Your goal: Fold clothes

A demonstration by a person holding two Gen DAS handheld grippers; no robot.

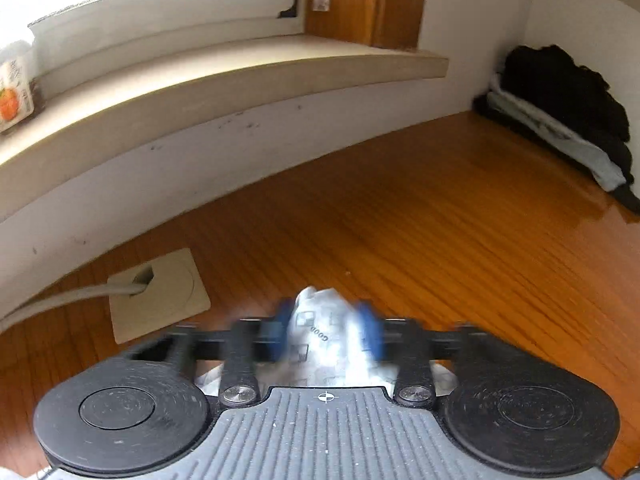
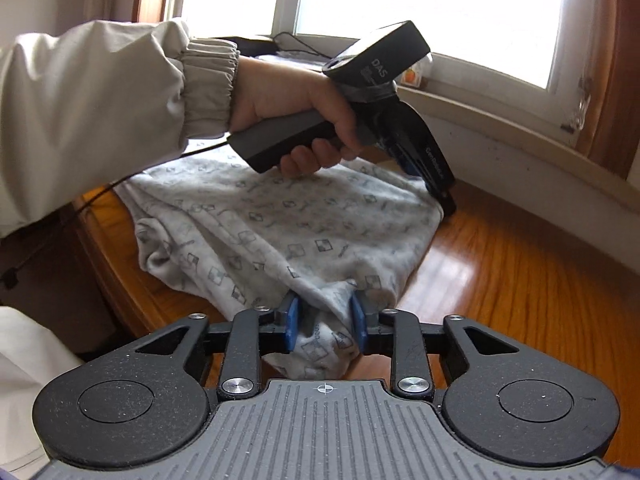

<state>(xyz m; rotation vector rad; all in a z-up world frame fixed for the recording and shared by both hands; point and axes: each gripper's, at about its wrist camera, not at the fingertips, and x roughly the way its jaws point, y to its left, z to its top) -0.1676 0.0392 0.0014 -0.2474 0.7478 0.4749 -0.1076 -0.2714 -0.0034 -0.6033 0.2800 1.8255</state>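
A glossy, orange-brown wooden table [image 1: 440,220] with fine lengthwise grain fills both views. It is set against a white wall beneath a pale stone window sill [image 1: 224,76], above which a bright window [image 2: 420,4] with a white frame is seen. A beige square cover plate [image 1: 160,296] is let into the tabletop near the wall, and a grey cable [image 1: 60,300] is led into its notch. In the far corner, against the wall, a stack of folded clothes [image 1: 560,120] in black and light grey is piled. A small carton with an orange picture [image 1: 14,96] is stood on the sill.

The task's garment [image 2: 280,232], light grey and printed with small dark squares, is spread on the table near its front edge. Its long axis is laid from the near, bunched corner towards the far corner close to the wall, on a diagonal across the right wrist view; the far edge is pulled fairly straight, while the near left part is left crumpled.

The near corner is pinched by the right gripper [image 2: 326,320], whose blue pads [image 2: 291,324] are pressed into a gathered fold of cloth. The far corner is reached by the left gripper [image 1: 328,332], held in a hand [image 2: 292,108] emerging from a beige elastic-cuffed sleeve [image 2: 120,92]. In the left wrist view, blurred by motion, a bunch of the same printed cloth is squeezed between its blue pads [image 1: 370,330], which are drawn nearly together.
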